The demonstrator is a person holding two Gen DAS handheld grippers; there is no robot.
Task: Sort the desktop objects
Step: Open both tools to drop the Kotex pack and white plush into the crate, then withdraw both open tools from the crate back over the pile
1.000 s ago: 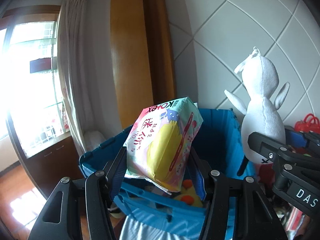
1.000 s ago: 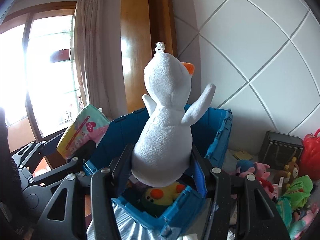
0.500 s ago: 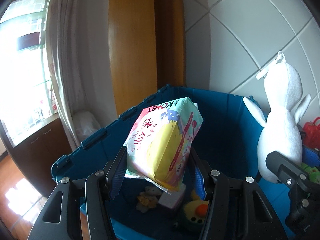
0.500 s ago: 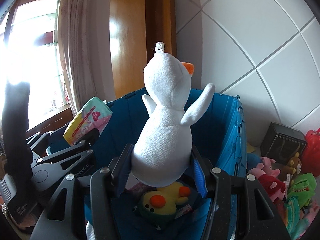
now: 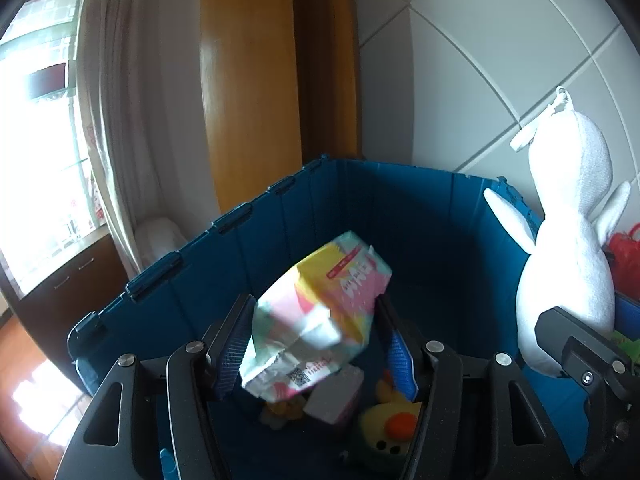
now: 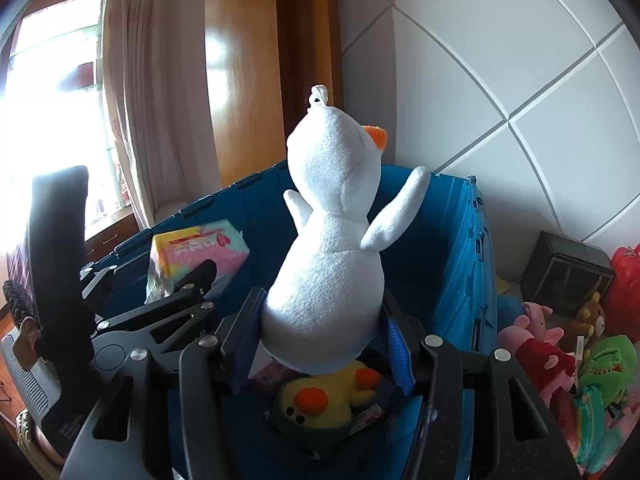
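Both grippers hang over the deep blue plastic crate [image 5: 256, 264]: the left gripper [image 5: 316, 344] spread, its pastel plastic-wrapped pack [image 5: 320, 320] tilted loose between the fingers; the right gripper [image 6: 324, 336] clamps a white plush snowman [image 6: 332, 248].

Pale curtain [image 5: 120, 120] beside bright window [image 5: 36, 128]

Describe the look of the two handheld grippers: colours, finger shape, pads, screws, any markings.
Both are matt black plastic. The left gripper has two flat linkage fingers with triangular cutouts, silver round screw heads and blue ribbed pads on the inner faces. The right gripper is built the same, with blue pads. Small pale lettering on the left gripper's body, seen from the right wrist view, is too small to read. No cables show.
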